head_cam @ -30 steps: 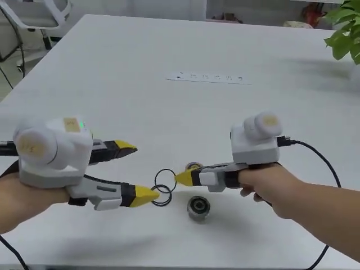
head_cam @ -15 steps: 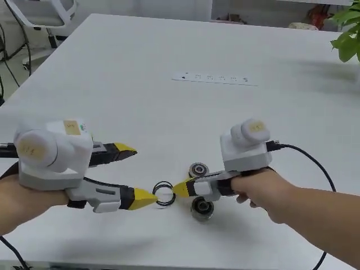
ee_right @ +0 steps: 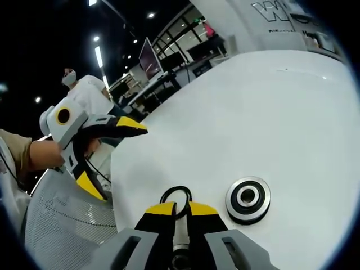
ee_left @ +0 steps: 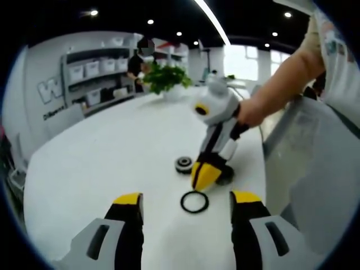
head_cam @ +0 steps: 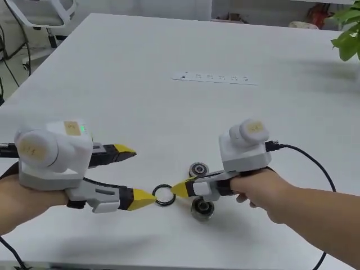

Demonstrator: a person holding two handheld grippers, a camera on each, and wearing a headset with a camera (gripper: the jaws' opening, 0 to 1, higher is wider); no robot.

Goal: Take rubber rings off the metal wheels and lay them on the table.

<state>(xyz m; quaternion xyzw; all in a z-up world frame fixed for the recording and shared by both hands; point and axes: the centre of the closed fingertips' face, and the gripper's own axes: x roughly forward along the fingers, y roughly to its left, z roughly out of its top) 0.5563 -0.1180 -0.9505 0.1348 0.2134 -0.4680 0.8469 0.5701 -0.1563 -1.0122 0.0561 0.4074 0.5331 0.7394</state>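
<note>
Spreading wide at the bottom of the left gripper view, the left claw point(ee_left: 186, 198) holds its two yellow-tipped jaws well apart. The black rubber ring point(ee_left: 194, 202) lies flat on the white bench point(ee_left: 101, 163) just ahead of the gap between them. In the head view this claw sits at lower left, gripped by a hand point(head_cam: 12, 207).

The right claw point(ee_right: 181, 209) points in from right of centre in the head view. Its jaws are narrow, with the tips side by side. The tips meet the ring's rim, and whether they pinch it cannot be told.

Just beside that claw, low in the frame, the near wheel point(head_cam: 201, 207) rests on the bench, partly tucked under the claw's body. A little farther up the frame, the far wheel point(head_cam: 198, 169) stands apart from the ring. In the right gripper view it shows a dark outer band around a bright inner disc.

A black cable point(head_cam: 306, 154) loops from the right claw's housing toward the right edge. Beyond, in the upper middle, a row of sockets point(head_cam: 214, 77) sits flush in the bench. Green leaves point(head_cam: 349, 36) fill the upper right corner and an office chair point(head_cam: 42, 14) the upper left.
</note>
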